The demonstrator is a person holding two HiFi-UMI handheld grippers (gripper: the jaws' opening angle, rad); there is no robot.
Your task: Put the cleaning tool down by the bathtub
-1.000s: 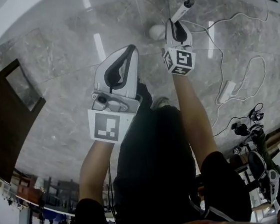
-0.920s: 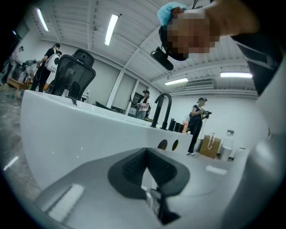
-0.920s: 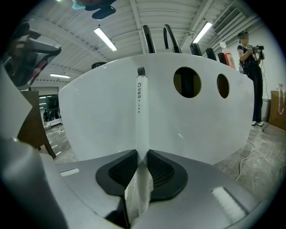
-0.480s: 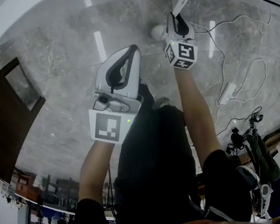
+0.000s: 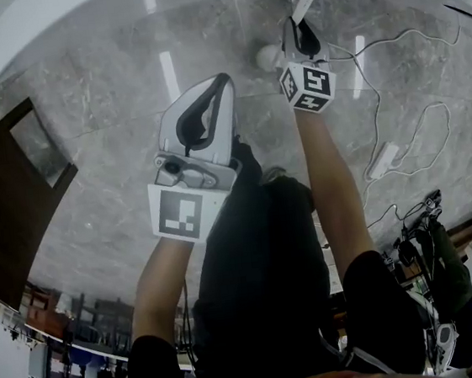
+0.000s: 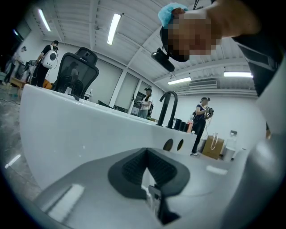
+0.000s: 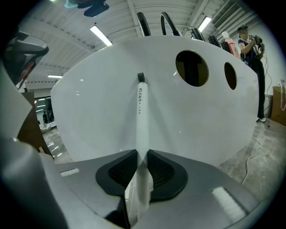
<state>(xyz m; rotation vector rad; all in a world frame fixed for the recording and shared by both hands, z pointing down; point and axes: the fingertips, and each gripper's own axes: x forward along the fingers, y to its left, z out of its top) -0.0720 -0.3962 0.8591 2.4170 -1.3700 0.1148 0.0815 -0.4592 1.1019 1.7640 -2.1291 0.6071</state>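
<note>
Ahead, bathtub wall, cleaning tool in right gripper, power strip nearby

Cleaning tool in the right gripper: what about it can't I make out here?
- Tool head: right gripper view, hidden below the right gripper; head view shows it only as a small white blob.
- Print on its handle: right gripper view, too small to read.
- Whether its tip touches the bathtub: unclear in both views.
</note>
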